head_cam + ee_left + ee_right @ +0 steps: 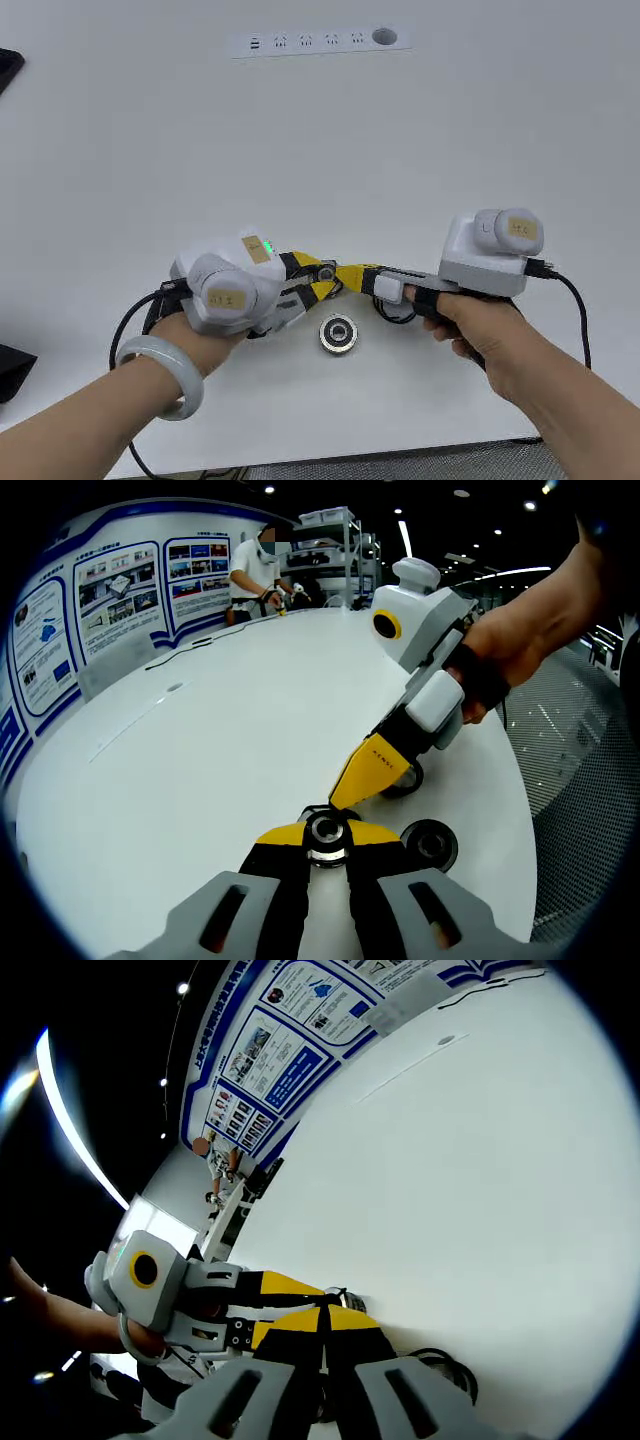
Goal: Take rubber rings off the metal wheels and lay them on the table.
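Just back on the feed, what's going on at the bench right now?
The person is working on one wheel with both grippers above the white table. The left gripper is clamped on a small metal wheel. The right gripper, jaws closed together, has its tips at that wheel's rim; whether they pinch a ring can't be told. One rubber ring lies on the table under the right gripper, and a second wheel sits loose nearby.
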